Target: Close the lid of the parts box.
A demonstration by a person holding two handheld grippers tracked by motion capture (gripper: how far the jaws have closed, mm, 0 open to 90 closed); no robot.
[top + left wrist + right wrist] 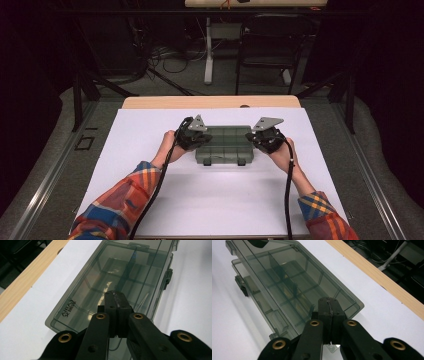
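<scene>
So there's a big white tabletop (150,165) with a strip of bare wood (210,102) along its far edge, and past that a dark room with a chair (270,42) and cables on the floor.

Sitting around the middle of the tabletop is a smoky see-through plastic organizer box (225,145), the kind with dividers making little compartments inside. Lid looks down, and there are two latches (241,161) on the front wall facing the person. In the gripper views the compartments look empty as far as I can tell.

The person, in plaid sleeves (117,205), has one tool at each end of the box. The left hand-held gripper (117,296) sits over the left end of the box, jaws pinched fully together with nothing between them, tips right above the lid. Can't tell if they actually touch it. The right hand-held gripper (329,302) is the mirror of that at the right end: jaws closed tight on nothing, hanging over the lid's corner area.
</scene>
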